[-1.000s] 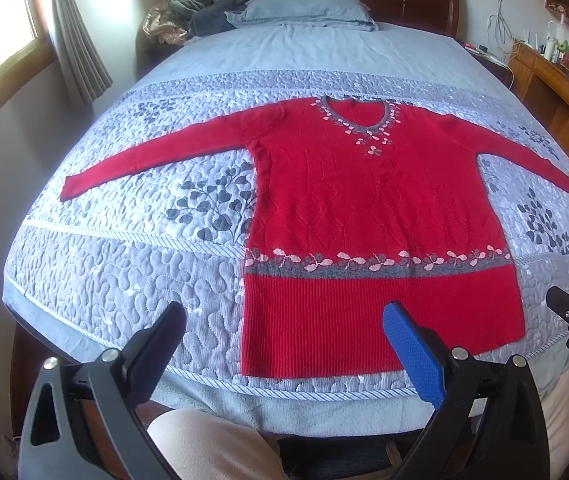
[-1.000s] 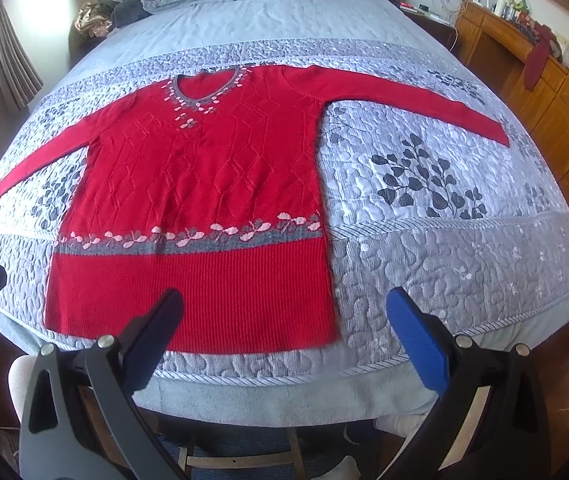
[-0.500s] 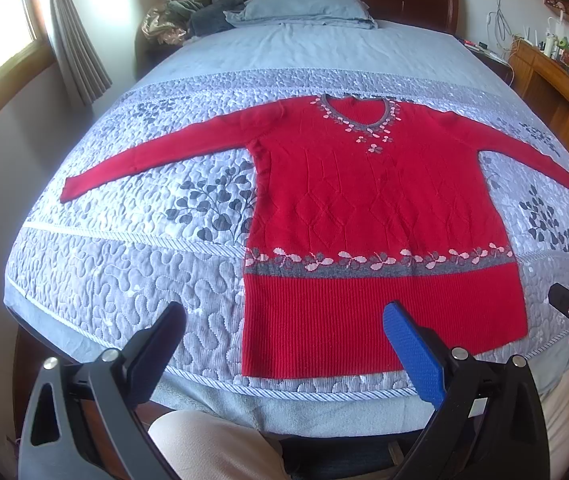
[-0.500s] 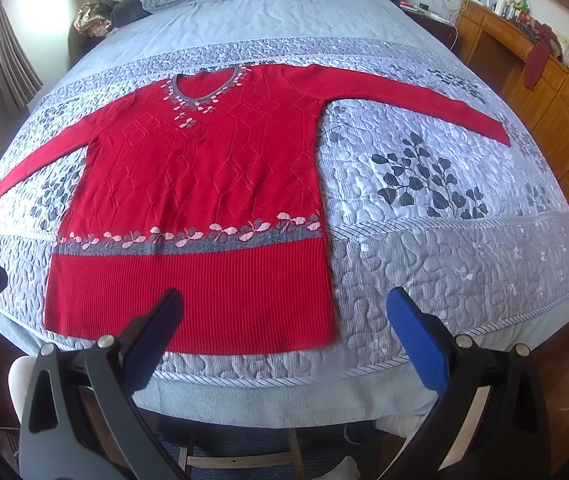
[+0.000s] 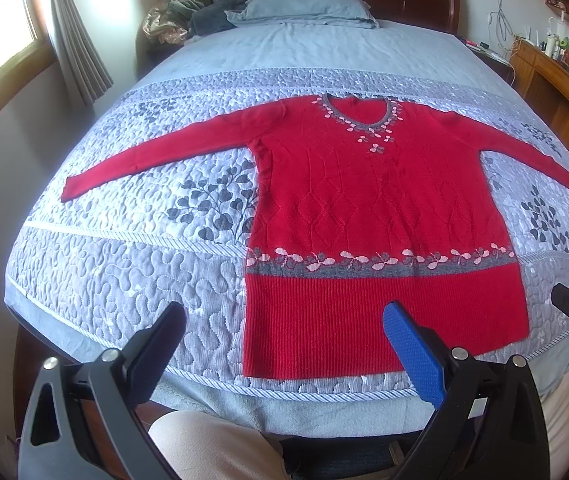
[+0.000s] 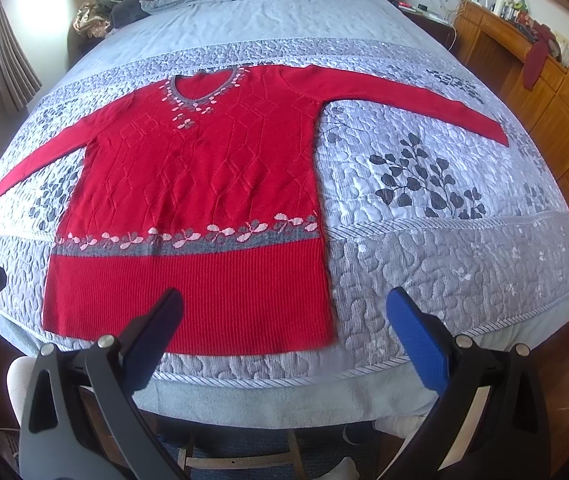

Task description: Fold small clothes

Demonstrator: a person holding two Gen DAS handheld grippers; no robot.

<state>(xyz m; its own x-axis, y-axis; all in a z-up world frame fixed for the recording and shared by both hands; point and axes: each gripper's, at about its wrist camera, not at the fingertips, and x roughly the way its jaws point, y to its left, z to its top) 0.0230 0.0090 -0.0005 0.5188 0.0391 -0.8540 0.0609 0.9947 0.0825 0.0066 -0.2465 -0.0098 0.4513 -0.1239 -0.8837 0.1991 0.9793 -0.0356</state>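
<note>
Red cable-knit sweater (image 5: 368,216), flat, unfolded

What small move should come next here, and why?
Probably bring the left gripper forward to the left sleeve: the sweater lies flat and unfolded, and both grippers, right included, hang open and empty at the bed's foot.

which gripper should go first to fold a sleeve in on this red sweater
Either, roughly: both hand-held grippers are open above the hem of the red sweater. The left hand-held gripper faces its own side's sleeve; the right hand-held gripper mirrors it.
</note>
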